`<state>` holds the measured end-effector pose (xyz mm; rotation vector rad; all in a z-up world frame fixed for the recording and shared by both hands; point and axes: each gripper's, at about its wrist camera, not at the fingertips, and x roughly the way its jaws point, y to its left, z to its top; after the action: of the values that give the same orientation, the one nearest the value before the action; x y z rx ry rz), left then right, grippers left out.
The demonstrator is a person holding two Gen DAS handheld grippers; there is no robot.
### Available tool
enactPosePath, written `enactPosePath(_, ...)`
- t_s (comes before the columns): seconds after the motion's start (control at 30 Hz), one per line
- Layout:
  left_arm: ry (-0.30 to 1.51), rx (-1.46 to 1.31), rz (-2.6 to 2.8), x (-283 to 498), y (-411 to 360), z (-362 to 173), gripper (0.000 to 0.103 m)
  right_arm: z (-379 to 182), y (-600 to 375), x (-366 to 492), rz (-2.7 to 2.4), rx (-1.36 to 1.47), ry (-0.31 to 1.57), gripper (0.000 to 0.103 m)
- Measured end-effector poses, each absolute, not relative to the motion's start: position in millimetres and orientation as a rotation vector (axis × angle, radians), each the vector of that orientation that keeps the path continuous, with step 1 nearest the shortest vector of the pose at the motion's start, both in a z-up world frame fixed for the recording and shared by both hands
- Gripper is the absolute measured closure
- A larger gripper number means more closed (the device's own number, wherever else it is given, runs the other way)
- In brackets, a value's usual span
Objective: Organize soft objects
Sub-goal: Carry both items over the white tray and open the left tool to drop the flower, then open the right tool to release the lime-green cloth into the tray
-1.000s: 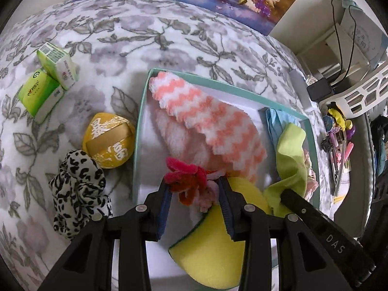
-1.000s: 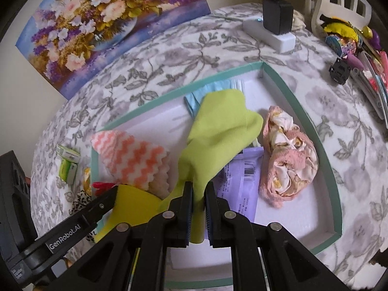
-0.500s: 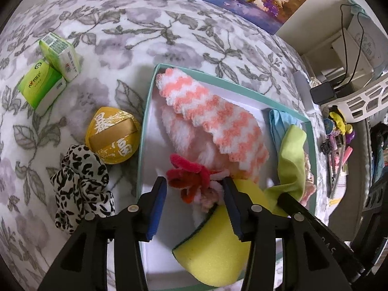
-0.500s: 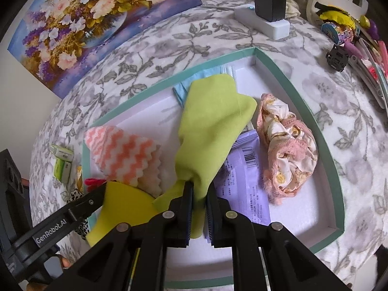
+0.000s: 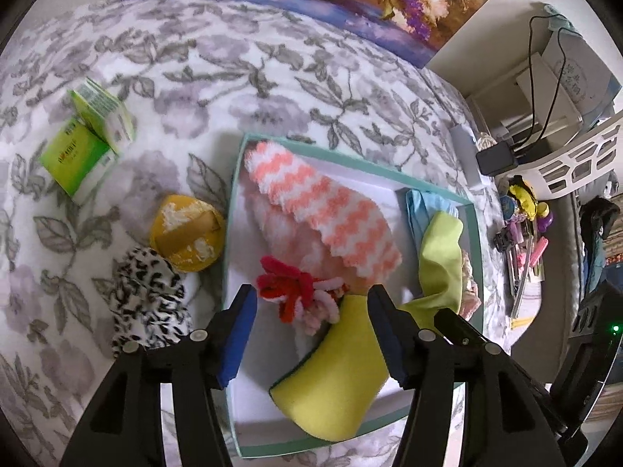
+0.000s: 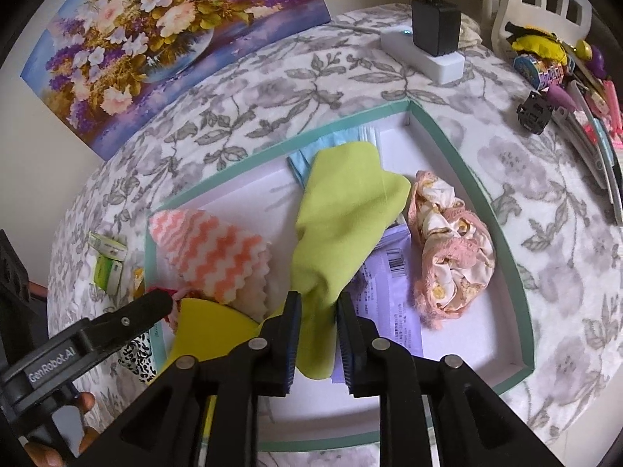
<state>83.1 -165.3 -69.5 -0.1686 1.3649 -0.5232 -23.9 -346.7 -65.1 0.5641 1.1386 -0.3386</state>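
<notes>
A teal-rimmed white box (image 5: pixel 233 179) (image 6: pixel 518 280) holds a pink zigzag cloth (image 5: pixel 323 210) (image 6: pixel 210 249), a yellow sponge (image 5: pixel 342 366), a lime green cloth (image 6: pixel 342 210) (image 5: pixel 440 257), a blue cloth (image 5: pixel 424 206) and a pink floral scrunchie (image 6: pixel 447 245). My left gripper (image 5: pixel 311 338) is open above a red and pink fuzzy flower (image 5: pixel 296 292) lying in the box. My right gripper (image 6: pixel 317 334) has parted its jaws a little around the green cloth's lower end. A leopard scrunchie (image 5: pixel 148 303) lies outside the box, left.
A yellow round packet (image 5: pixel 187 237) and green tissue packs (image 5: pixel 85 144) lie on the floral cover left of the box. A power strip with charger (image 6: pixel 428 50) and a clutter of toys (image 6: pixel 560 74) sit at the right. A flower painting (image 6: pixel 155 35) stands behind.
My left gripper opened, let go of the red flower in the box and drew back. My right gripper's jaws parted slightly on the green cloth.
</notes>
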Motion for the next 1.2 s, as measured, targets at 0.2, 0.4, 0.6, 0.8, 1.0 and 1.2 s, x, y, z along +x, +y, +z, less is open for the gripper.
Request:
enactPosePath(0.2, 1.326, -0.121, -0.469, 86, -160, -61, 0.040, -58, -347, -25, -0.347, 0.545, 1.124, 0.082)
enactPosePath(0.4, 1.316, -0.073, -0.392, 87, -155, -67, 0.013, -62, -347, -25, -0.377, 0.508, 1.146, 0.069)
enactPosePath(0.6, 1.274, -0.020, -0.301, 90, -148, -69, 0.004, -60, -346, -24, -0.383, 0.486, 1.132, 0.043)
enactPosePath(0.8, 1.241, 0.072, -0.209, 93, -142, -70, 0.004, -61, -343, -22, -0.389, 0.444, 1.132, 0.019)
enactPosePath(1.0, 1.241, 0.080, -0.169, 96, -135, -71, 0.004, -60, -342, -22, -0.397, 0.434, 1.113, 0.000)
enactPosePath(1.2, 1.229, 0.102, -0.166, 96, -136, -70, 0.004, -60, -342, -21, -0.394, 0.436, 1.107, 0.000)
